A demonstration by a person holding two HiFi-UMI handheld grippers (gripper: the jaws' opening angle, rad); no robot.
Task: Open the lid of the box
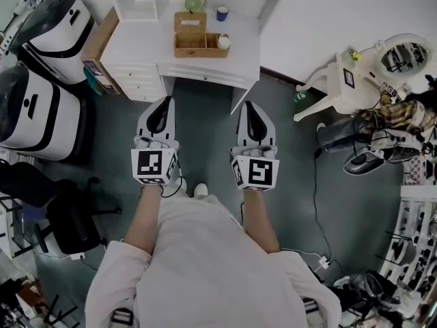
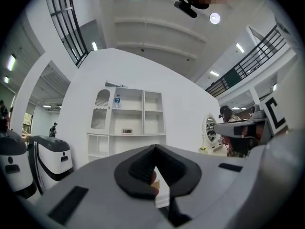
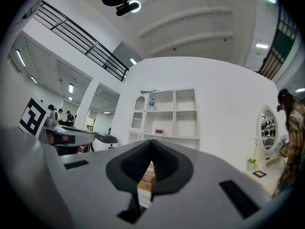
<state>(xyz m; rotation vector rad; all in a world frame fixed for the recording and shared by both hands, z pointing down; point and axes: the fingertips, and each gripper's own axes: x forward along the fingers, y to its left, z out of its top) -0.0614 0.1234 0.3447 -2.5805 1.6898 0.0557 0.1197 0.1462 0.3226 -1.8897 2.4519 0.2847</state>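
Observation:
A wooden box (image 1: 198,36) stands on the white desk (image 1: 239,60) at the far side of the head view, its lid panel at the back and a white cup in its right end. Whether the lid stands up I cannot tell. Both grippers hang over the grey floor, short of the desk and well apart from the box. My left gripper (image 1: 164,102) is shut with nothing in it, jaws meeting at a point (image 2: 155,148). My right gripper (image 1: 249,106) is shut and empty too (image 3: 152,142). A sliver of the box (image 3: 147,178) shows below the right jaws.
A blue cup (image 1: 222,12) and a green object (image 1: 194,3) sit behind the box. Two white machines (image 1: 41,108) stand at the left, with a black chair (image 1: 68,217) below them. A white vanity table (image 1: 341,80) and a seated person (image 1: 396,125) are at the right. A cable (image 1: 315,203) crosses the floor.

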